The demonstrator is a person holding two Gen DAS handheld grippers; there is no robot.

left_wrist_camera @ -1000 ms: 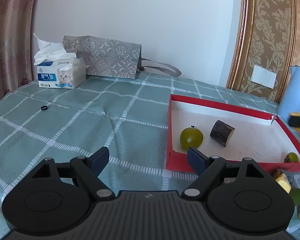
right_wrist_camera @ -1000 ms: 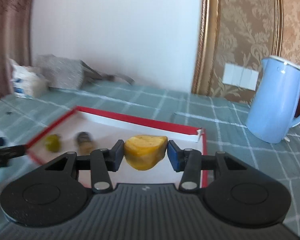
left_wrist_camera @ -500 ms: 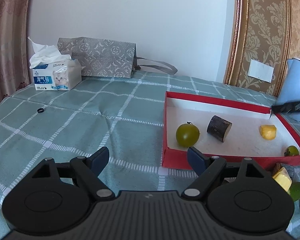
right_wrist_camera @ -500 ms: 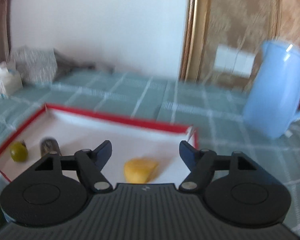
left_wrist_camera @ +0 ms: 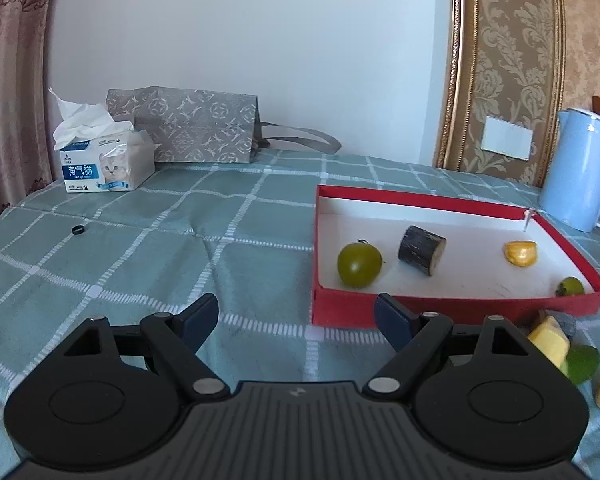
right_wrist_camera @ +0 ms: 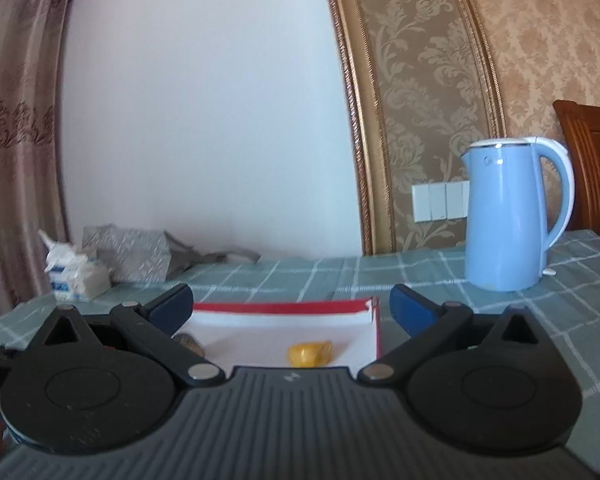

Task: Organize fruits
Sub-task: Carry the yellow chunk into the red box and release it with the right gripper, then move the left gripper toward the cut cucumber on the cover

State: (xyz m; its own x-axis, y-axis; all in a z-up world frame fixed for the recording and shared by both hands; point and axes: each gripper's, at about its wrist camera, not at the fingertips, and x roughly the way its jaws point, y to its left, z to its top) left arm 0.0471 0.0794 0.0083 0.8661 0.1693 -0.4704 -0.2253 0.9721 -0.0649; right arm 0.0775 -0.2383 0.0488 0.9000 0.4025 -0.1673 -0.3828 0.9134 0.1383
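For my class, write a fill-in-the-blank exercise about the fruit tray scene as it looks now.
1. The red tray holds ____ items.
2. The yellow fruit piece lies ____ the tray.
3. The kettle behind the tray is ____ in colour.
4. The right gripper is ____.

Missing words: four; inside; blue; open

Red tray (left_wrist_camera: 452,201) with white inside; green fruit (left_wrist_camera: 359,265); yellow piece (left_wrist_camera: 521,253); teal surface (left_wrist_camera: 148,240) with white checks; pale blue kettle (right_wrist_camera: 508,216); grey patterned bag (left_wrist_camera: 188,130).
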